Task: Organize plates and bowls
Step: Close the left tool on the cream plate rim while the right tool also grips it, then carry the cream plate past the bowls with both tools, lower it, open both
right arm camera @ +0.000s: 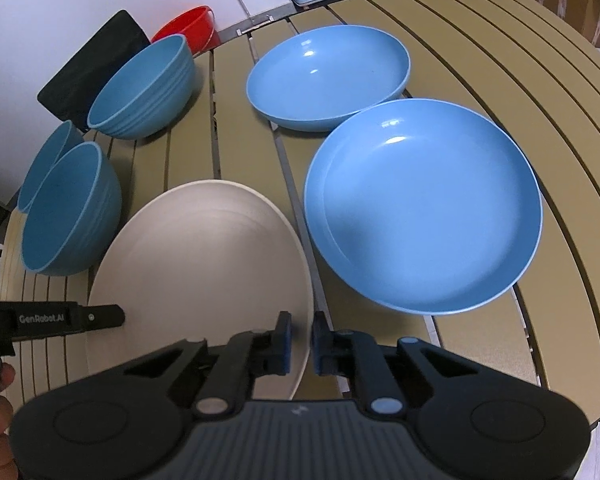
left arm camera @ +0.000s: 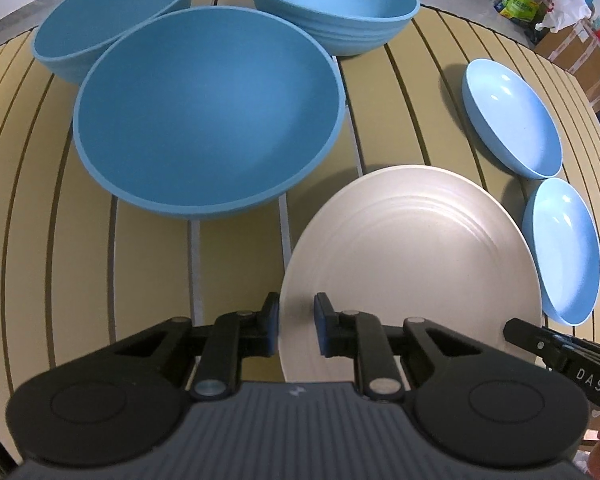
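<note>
A white ridged plate (left arm camera: 412, 264) lies on the slatted table, also in the right wrist view (right arm camera: 204, 264). My left gripper (left arm camera: 296, 326) is open, its jaws straddling the plate's left rim without closing on it. My right gripper (right arm camera: 301, 340) straddles the plate's right rim with a narrow gap. Three deep blue bowls stand beyond: a near one (left arm camera: 208, 112), a far left one (left arm camera: 112, 20), a far right one (left arm camera: 332, 4). Two light blue plates (right arm camera: 424, 204) (right arm camera: 328, 76) lie to the right.
The tan slatted table (left arm camera: 80, 240) has its edge close on the right (right arm camera: 580, 240). A red basin (right arm camera: 192, 26) and a black panel (right arm camera: 96, 68) stand behind the bowls. Boxes and bags (left arm camera: 560, 8) clutter the floor beyond.
</note>
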Motion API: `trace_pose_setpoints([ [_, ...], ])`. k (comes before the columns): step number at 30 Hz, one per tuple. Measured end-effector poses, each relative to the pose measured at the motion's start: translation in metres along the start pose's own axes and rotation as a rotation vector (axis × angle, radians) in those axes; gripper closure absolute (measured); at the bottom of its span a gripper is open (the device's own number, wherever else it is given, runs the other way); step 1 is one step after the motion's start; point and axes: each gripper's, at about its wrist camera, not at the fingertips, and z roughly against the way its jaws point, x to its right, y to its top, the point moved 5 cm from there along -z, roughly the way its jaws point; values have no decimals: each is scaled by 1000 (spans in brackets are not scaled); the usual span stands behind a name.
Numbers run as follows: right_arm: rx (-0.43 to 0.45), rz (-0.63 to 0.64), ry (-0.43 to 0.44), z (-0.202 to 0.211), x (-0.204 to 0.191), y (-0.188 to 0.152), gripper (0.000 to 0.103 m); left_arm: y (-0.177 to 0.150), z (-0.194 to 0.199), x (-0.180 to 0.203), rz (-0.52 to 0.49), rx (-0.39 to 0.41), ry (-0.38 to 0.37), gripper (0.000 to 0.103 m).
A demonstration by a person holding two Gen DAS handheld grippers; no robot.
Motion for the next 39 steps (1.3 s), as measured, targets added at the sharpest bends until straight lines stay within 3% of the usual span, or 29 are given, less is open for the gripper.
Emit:
trace_pose_setpoints([
  [39, 31, 117, 40, 24, -19, -11, 93, -34, 48, -21, 58, 78, 33, 84],
])
